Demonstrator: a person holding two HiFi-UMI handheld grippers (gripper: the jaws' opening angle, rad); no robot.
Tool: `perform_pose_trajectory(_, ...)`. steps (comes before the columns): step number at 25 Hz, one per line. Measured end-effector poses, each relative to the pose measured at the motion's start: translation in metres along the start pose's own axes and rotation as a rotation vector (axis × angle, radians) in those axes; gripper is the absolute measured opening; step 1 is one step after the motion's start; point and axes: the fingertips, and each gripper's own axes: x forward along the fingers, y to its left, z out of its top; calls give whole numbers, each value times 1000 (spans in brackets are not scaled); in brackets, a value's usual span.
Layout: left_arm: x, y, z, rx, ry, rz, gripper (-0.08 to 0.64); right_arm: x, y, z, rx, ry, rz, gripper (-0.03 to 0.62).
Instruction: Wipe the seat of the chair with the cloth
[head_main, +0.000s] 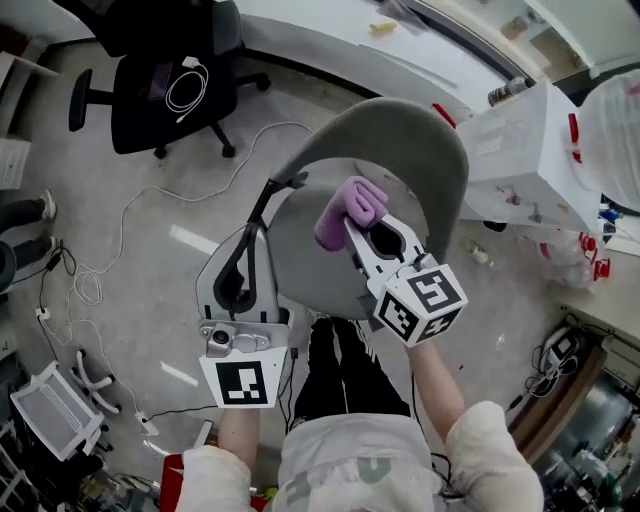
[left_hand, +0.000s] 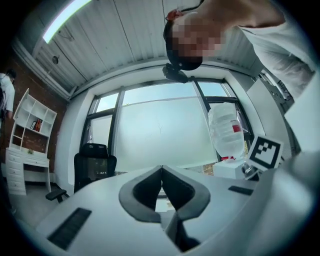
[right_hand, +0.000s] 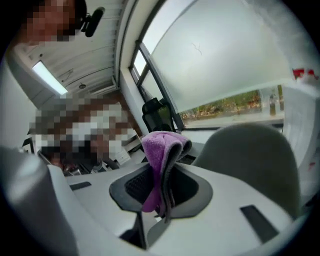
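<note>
A grey chair stands below me, its seat (head_main: 305, 250) near me and its curved backrest (head_main: 400, 140) beyond. A purple cloth (head_main: 350, 208) hangs bunched over the seat, with my right gripper (head_main: 362, 228) shut on it. The right gripper view shows the cloth (right_hand: 159, 147) pinched upright between the jaws of that gripper (right_hand: 161, 172), with the backrest (right_hand: 250, 155) behind. My left gripper (head_main: 258, 232) is at the seat's left edge. Seen in its own view, the left gripper (left_hand: 161, 170) is shut with nothing in it and tilts up toward the window.
A black office chair (head_main: 165, 85) stands on the floor at upper left, with cables (head_main: 130, 215) trailing across the concrete. A white box-like unit (head_main: 520, 140) sits right of the grey chair. A white rack (head_main: 50, 405) lies at lower left. My legs (head_main: 335, 370) are right at the seat's near edge.
</note>
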Motion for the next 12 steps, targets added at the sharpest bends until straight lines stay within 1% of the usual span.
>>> perform_pose_trajectory(3,19,9,-59,9,19,18,12,65,-45,-50,112,76,7,87)
perform_pose_trajectory(6,13,13,-113,16,82,57,12,109,-75,-106,170,155,-18,87)
perform_pose_trajectory(9,8,5,-155,2,134,58,12,141,-100,-154,260,234,-31,87)
perform_pose_trajectory(12,4,0,-189,-20,175,47,12,175,-118,-196,356,305,-31,87)
